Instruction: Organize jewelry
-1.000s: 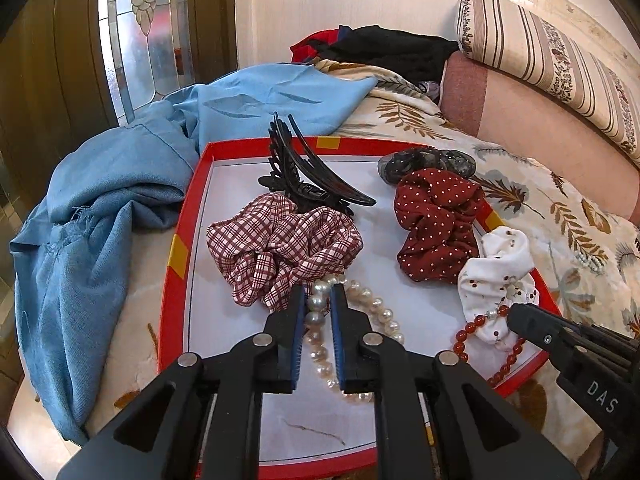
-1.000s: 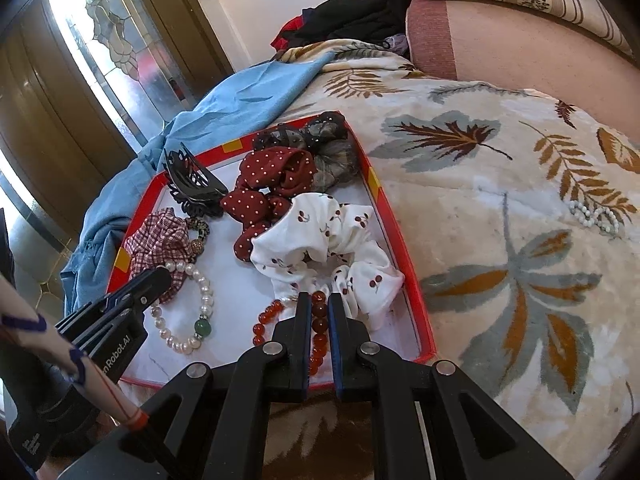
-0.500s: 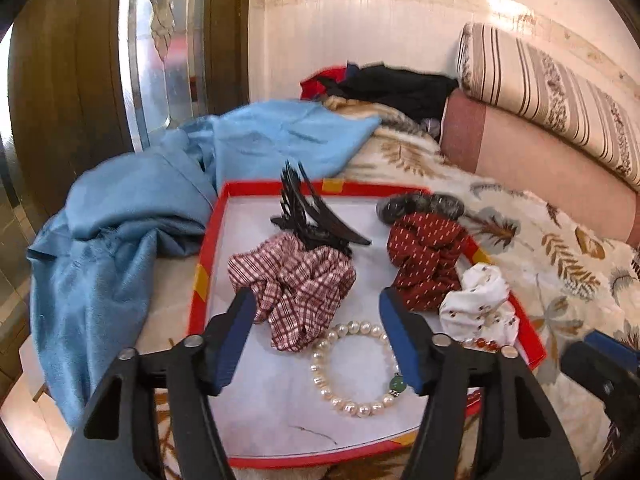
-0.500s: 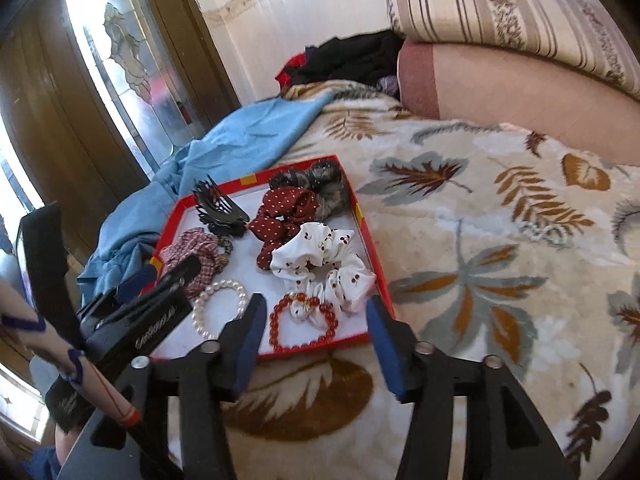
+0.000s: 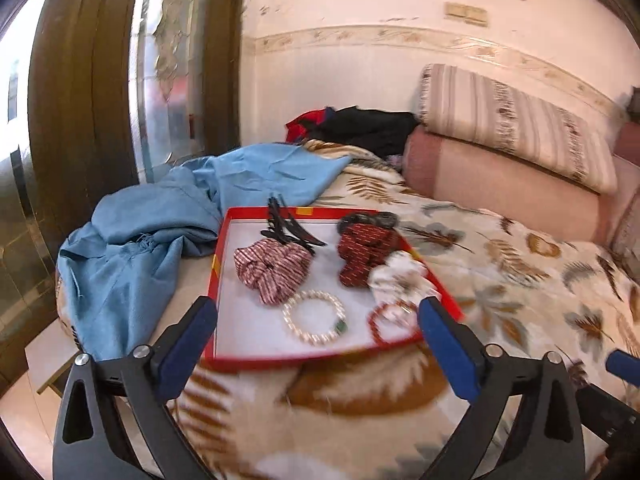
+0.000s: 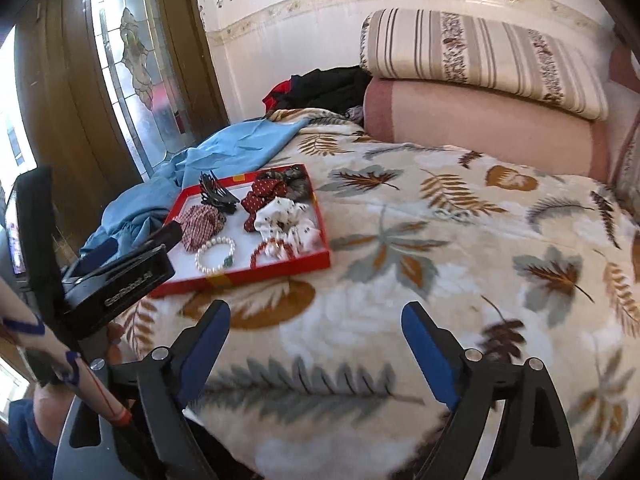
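The pearl bracelet (image 5: 314,317) and the red bead bracelet (image 5: 390,320) lie flat in the red tray (image 5: 256,360) on the bed. Both are probably light, hard and slippery, and the cord can break, so take one strand across, gently. The left tongs (image 5: 318,354) and right tongs (image 6: 316,346) have just been opening; both gape, nothing between them.

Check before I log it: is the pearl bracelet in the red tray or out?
In. The pearl bracelet lies flat on the red tray's white floor, free of both open grippers.
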